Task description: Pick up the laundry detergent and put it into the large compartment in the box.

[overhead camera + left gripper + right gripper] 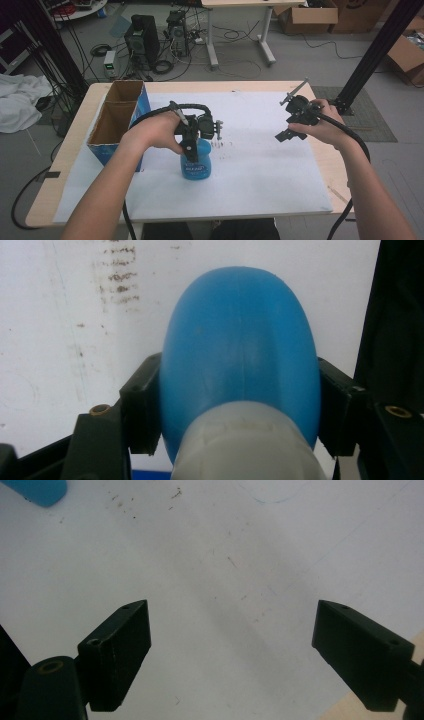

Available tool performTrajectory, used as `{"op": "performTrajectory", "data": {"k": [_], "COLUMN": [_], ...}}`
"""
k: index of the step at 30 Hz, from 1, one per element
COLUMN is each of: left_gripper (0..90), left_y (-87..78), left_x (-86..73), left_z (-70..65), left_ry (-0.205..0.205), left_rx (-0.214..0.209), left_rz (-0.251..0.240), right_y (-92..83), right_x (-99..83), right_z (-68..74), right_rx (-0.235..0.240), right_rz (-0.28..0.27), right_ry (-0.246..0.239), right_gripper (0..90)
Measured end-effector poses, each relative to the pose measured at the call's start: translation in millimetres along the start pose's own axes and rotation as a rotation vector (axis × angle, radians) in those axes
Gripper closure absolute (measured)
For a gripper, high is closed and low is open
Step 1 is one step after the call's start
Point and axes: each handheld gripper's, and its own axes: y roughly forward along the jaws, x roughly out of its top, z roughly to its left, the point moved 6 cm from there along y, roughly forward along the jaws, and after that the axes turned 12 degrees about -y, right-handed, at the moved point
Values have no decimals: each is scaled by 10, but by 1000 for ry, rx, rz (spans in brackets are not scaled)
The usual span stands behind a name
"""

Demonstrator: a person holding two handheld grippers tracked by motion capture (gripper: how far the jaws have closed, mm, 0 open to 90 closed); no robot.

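A blue plastic bottle [196, 167] with a white cap stands upright on the white sheet near the middle of the table. My left gripper [192, 150] comes down on it from above. In the left gripper view the black pads [142, 405] press on both sides of the blue bottle [240, 355] just below its white cap [247, 445]. My right gripper [289, 132] is held above the right part of the sheet, jaws wide apart with nothing between them [232, 647]. A corner of the blue bottle [37, 491] shows at the top left of the right gripper view.
An open cardboard box with blue sides [117, 120] stands at the table's left, close to the left forearm. The white sheet [260, 175] covers most of the wooden tabletop [330, 165]. Cables trail from both grippers. Computers and boxes sit on the floor beyond the table.
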Motion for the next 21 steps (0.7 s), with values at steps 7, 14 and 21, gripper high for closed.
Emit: {"op": "performTrajectory", "data": {"k": [7, 14, 21], "left_gripper": [375, 381, 382], "left_y": [1, -7, -164], "left_x": [5, 17, -8], "left_z": [9, 18, 78], "left_ry": [-2, -3, -101], "left_rx": [-1, 6, -3], "left_rz": [5, 15, 27], "right_y": [1, -3, -5], "right_x": [-10, -20, -15], "right_z": [-3, 5, 19], "right_rx": [1, 5, 9], "right_rz": [4, 0, -2], "right_ry": [-4, 0, -6], "right_gripper": [157, 157, 157]}}
